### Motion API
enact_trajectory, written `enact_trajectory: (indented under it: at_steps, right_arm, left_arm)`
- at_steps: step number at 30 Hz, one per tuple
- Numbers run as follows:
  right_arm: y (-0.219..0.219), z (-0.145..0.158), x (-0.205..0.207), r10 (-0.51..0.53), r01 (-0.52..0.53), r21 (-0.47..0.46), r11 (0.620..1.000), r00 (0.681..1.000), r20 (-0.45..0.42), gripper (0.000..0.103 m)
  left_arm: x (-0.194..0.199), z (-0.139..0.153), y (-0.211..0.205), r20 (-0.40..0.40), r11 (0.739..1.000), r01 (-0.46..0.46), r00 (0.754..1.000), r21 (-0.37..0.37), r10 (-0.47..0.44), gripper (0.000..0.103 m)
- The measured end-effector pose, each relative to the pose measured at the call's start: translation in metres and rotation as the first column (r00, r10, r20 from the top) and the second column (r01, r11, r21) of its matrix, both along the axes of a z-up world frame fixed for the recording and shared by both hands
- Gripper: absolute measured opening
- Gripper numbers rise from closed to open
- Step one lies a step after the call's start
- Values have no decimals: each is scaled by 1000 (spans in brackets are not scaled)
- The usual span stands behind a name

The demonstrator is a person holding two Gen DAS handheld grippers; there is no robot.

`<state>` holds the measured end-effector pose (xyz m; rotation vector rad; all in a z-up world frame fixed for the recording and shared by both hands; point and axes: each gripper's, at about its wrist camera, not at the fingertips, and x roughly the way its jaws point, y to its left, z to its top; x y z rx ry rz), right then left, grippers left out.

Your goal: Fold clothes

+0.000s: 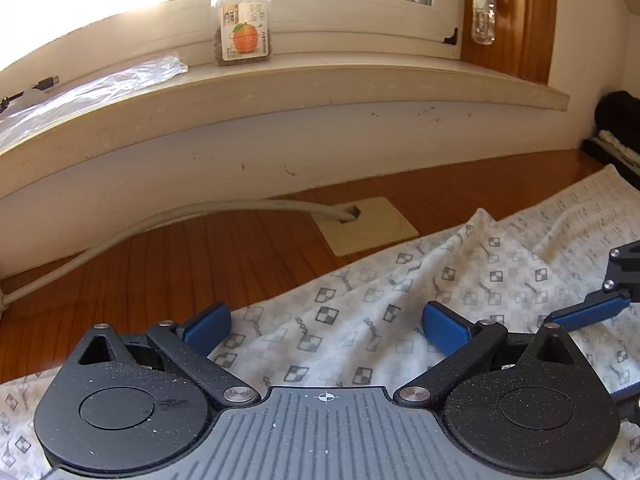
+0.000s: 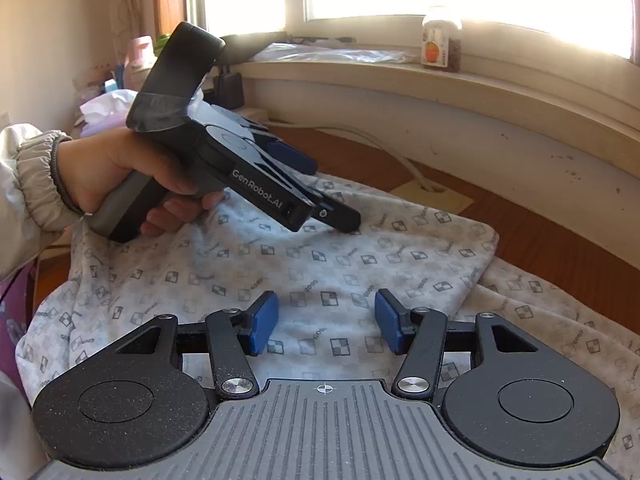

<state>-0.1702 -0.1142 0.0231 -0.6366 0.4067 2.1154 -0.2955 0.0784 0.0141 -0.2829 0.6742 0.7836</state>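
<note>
A white garment (image 1: 360,300) printed with small grey checked squares lies spread on the wooden table (image 1: 160,272). In the right wrist view the garment (image 2: 320,264) has a folded-over layer whose corner points right. My left gripper (image 1: 326,322) hangs open and wide just above the cloth near its far edge, with nothing between its blue pads. A hand (image 2: 132,176) holds the left gripper (image 2: 324,192) tilted down over the cloth. My right gripper (image 2: 327,320) is open above the near part of the garment, its pads apart and off the fabric. One of its blue fingers (image 1: 588,310) shows at the right edge.
A pale window sill runs behind the table, with a jar (image 1: 245,36) and a clear plastic bag (image 1: 80,92) on it. A grey cable (image 1: 160,220) runs into a cream outlet plate (image 1: 368,224) in the tabletop. Dark items (image 1: 616,128) sit at the far right.
</note>
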Motion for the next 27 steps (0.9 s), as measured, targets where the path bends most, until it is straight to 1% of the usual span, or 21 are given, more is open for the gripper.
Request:
enact_trajectory:
  at_steps: [5,9,12,15,16,18,19,20,22,24,25,27]
  right_arm:
    - [5,0,2,-9,9,0,1000,1000,0,54]
    - [-2,2,-4,-47,47,13,999,999,19,55]
    - [-14,4,-10,-64,63,26,998,997,32,62]
    - [-30,7,-3,-73,73,36,997,997,1,64]
    - [-37,10,7,-88,89,45,995,996,-23,64]
    - [-50,15,39,-161,166,65,984,984,-79,62]
    - [-57,17,60,-211,218,67,974,972,-102,56]
    - [-64,19,85,-268,277,64,959,955,-123,45]
    - [-79,20,140,-394,405,42,913,904,-166,34]
    - [-98,16,198,-525,536,19,844,833,-173,34]
    - [-110,13,224,-592,602,21,798,791,-155,34]
    - [-131,9,269,-693,700,6,714,708,-138,33]
  left_arm:
    - [-1,0,1,-1,1000,1,1000,2,-1,102]
    - [-7,1,-12,-10,999,7,1000,35,-7,103]
    - [-15,3,-23,-10,997,4,1000,71,-4,103]
    - [-28,5,-26,31,998,-11,999,59,9,103]
    - [-31,5,-25,43,999,-17,999,49,15,103]
    - [-36,5,-21,63,999,-36,997,21,34,103]
    - [-38,5,-20,73,999,-40,997,9,39,103]
    - [-40,5,-18,82,999,-43,996,-2,44,103]
    - [-42,5,-17,89,999,-44,995,-9,44,103]
    - [-39,4,-18,73,999,-37,997,0,37,103]
    - [-37,4,-19,60,999,-33,998,8,32,103]
    - [-31,3,-23,27,999,-18,999,36,17,103]
